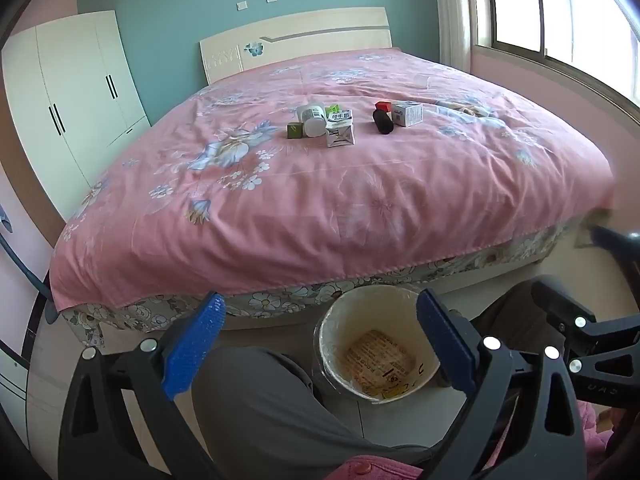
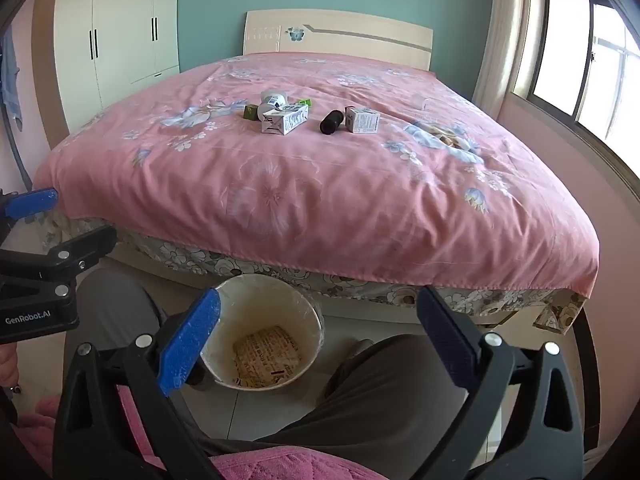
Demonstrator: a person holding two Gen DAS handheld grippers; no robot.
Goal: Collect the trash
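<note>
Trash lies in the middle of the pink bed (image 1: pixel 320 208) (image 2: pixel 320 200): a white jar (image 1: pixel 311 117) (image 2: pixel 272 103), a small green box (image 1: pixel 294 130) (image 2: pixel 250 112), a grey-white carton (image 1: pixel 340 130) (image 2: pixel 285 120), a black cylinder (image 1: pixel 383 121) (image 2: pixel 331 122) and a white box (image 1: pixel 408 113) (image 2: pixel 363 120). A cream bin (image 1: pixel 376 344) (image 2: pixel 264 336) with a plastic liner stands on the floor at the bed's foot, printed paper inside. My left gripper (image 1: pixel 320 340) is open and empty above the bin. My right gripper (image 2: pixel 320 336) is open and empty beside the bin.
A white wardrobe (image 1: pixel 72 96) (image 2: pixel 120 32) stands left of the bed. A window (image 1: pixel 568 12) (image 2: pixel 580 60) is on the right wall. The person's grey-trousered knees (image 1: pixel 256 408) (image 2: pixel 384 392) flank the bin. The bed's floral skirt hangs to the tiled floor.
</note>
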